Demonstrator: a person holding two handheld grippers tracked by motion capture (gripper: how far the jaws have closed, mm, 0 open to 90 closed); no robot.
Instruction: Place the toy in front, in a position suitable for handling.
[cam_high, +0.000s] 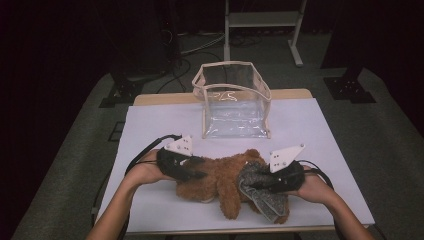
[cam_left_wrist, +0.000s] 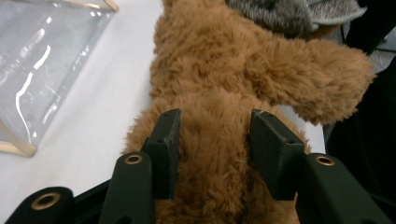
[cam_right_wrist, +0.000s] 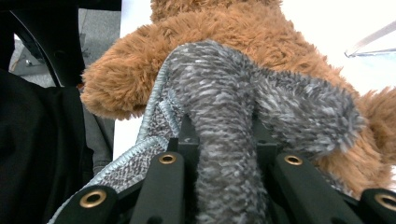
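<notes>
A brown plush teddy bear (cam_high: 220, 175) lies on the white table (cam_high: 320, 130), near its front edge. A grey knitted cloth (cam_high: 265, 200) is draped over the bear's right part. My left gripper (cam_high: 199, 174) comes in from the left, and its jaws press into a limb of the bear (cam_left_wrist: 219, 60) from both sides, with fur bulging between the pads (cam_left_wrist: 168, 140). From the right, my right gripper (cam_high: 256, 185) is shut on a bunched fold of the grey cloth (cam_right_wrist: 219, 84), with the bear's fur (cam_right_wrist: 224, 28) behind it.
A clear plastic bag with beige trim (cam_high: 232, 64) stands open behind the bear at the table's far middle; its side (cam_left_wrist: 37, 60) shows in the left gripper view. White table lies free to both sides. A metal stand (cam_high: 262, 20) is on the floor beyond.
</notes>
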